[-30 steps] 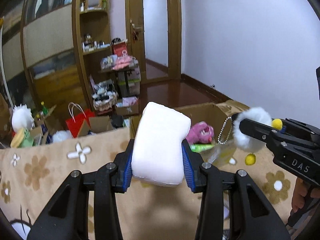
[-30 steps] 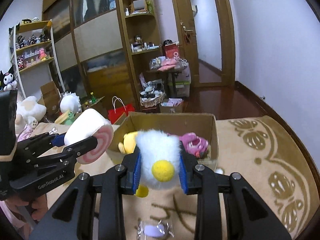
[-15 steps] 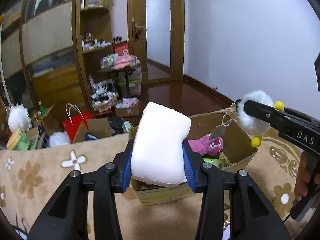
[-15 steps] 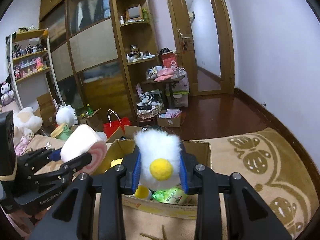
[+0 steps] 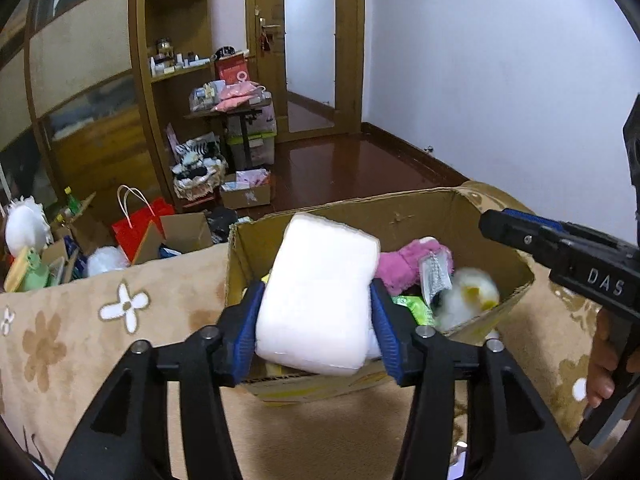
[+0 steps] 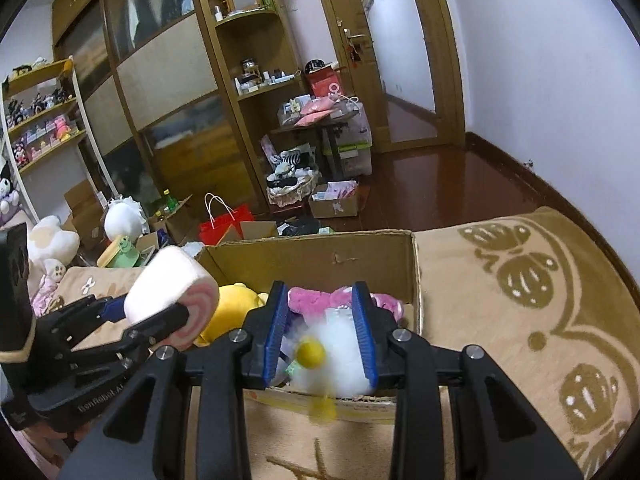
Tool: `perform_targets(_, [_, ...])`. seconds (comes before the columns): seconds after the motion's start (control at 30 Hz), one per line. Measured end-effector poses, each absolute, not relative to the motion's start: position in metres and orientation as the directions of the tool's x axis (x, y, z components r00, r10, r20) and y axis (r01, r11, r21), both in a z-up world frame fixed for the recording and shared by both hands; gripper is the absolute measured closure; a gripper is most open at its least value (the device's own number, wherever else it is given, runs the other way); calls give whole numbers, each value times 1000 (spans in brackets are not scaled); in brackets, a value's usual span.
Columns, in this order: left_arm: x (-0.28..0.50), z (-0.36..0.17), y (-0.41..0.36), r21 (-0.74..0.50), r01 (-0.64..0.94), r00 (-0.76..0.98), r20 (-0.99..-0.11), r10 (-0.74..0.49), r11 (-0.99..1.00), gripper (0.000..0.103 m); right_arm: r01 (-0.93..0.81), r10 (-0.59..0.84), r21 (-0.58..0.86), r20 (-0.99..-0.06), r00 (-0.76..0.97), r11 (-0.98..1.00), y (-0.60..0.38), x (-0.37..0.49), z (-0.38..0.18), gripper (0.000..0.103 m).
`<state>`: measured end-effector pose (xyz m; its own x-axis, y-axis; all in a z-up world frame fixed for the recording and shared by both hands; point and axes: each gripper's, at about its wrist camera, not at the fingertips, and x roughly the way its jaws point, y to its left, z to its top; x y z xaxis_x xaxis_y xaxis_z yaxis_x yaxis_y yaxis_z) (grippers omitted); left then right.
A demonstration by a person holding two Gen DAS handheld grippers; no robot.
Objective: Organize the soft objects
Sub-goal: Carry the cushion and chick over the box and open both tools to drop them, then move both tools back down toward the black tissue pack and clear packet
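Released since earlier: fluffy white keychain (image 6: 340,364) dropping from my spread right gripper (image 6: 322,334) into cardboard box (image 5: 400,210); left gripper (image 5: 316,322) clamps swiss-roll plush (image 5: 320,292), risking snagging box's 6 o'clock rim.

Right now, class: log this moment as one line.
left gripper: shut on roll plush | right gripper: open | white fluffy toy: blurred, over cardboard box

The roll plush (image 6: 172,292) in the left gripper (image 5: 316,316) was white with a pink swirl end. The fluffy toy (image 6: 340,364) between the right gripper's (image 6: 322,332) blue pads (image 6: 366,332) was white with yellow pom-poms. The cardboard box (image 6: 320,256) ahead was brown, the carpet (image 6: 520,320) tan with brown butterflies.
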<state>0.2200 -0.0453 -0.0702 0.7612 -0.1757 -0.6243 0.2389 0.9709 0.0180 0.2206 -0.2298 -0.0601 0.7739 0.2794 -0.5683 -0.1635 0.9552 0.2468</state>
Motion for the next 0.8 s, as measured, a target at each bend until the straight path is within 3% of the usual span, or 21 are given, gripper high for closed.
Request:
perform_targets(0.17, [215, -69, -43, 23, 233, 768, -617, -170, 972, 31, -156, 277, 250, -584, 763, 956, -231, 218, -63, 67])
perform_targets(0.27, [211, -66, -40, 26, 222, 770, -617, -159, 975, 22, -151, 275, 251, -589, 760, 956, -232, 211, -62, 51])
perform_targets(0.33, [207, -64, -36, 22, 213, 772, -617, -154, 977, 14, -148, 271, 248, -591, 759, 957, -233, 206, -61, 50])
perform_targets(0.67, [167, -55, -20, -16, 200, 735, -659, -161, 980, 6, -122, 253, 253, -589, 767, 960, -238, 163, -43, 6])
perform_targets(0.8, [145, -49, -19, -18, 203, 728, -666, -163, 979, 5, -110, 250, 266, -581, 774, 958, -242, 144, -32, 2])
